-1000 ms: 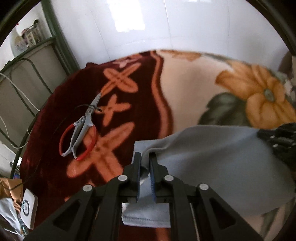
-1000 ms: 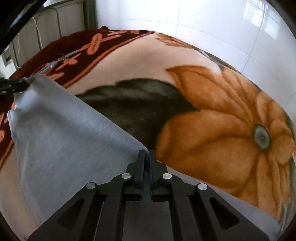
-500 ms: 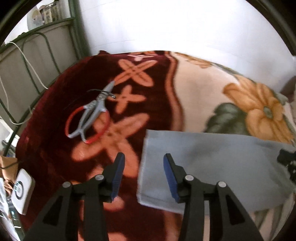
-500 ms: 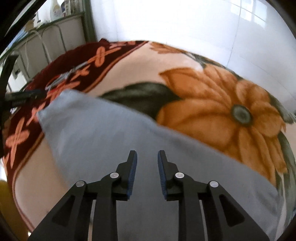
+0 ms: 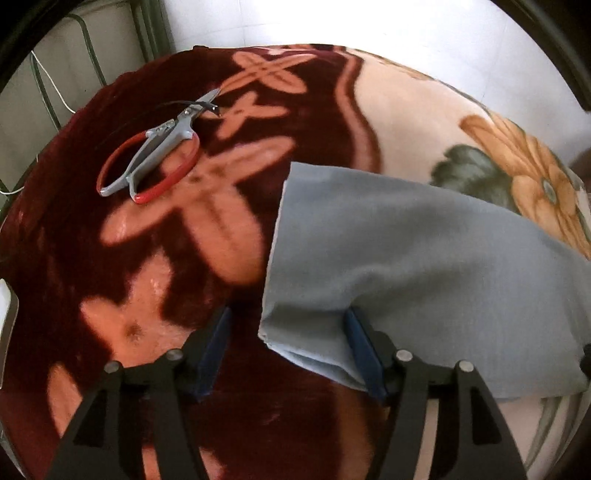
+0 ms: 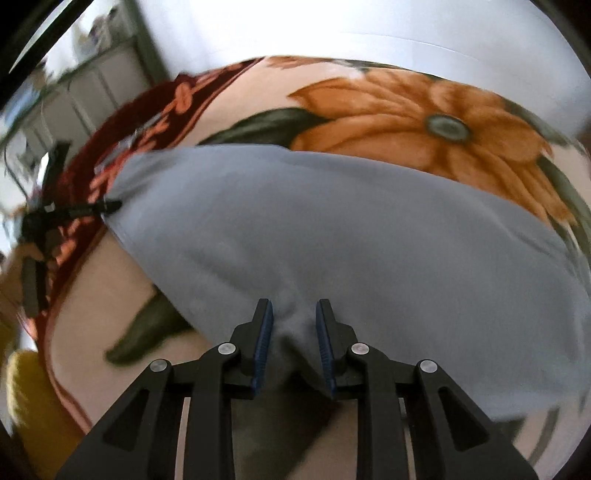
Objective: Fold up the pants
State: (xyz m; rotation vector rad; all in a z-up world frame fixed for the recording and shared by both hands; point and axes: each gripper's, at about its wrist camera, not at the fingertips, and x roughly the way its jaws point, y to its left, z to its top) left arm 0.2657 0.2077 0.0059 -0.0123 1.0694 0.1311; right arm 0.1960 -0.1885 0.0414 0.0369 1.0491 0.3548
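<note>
The grey-blue pants (image 5: 424,266) lie folded flat on the flowered blanket (image 5: 155,266). My left gripper (image 5: 288,332) is open wide at the pants' near left corner; its right finger (image 5: 360,343) touches the cloth's edge and its left finger is over the blanket. My right gripper (image 6: 293,332) is open, its jaws astride a small ridge of the pants (image 6: 332,236) at the near edge. The left gripper also shows in the right wrist view (image 6: 107,206) at the pants' far left corner.
Grey and red scissors (image 5: 155,158) lie on the dark red part of the blanket, left of the pants. A metal rack with cables (image 5: 74,74) stands at the far left. A white tiled wall (image 5: 369,26) is behind the bed.
Both grippers were shut on the pants a second ago and have opened and let go. The pants have settled flat on the blanket. Both grippers have drawn back toward the near edge.
</note>
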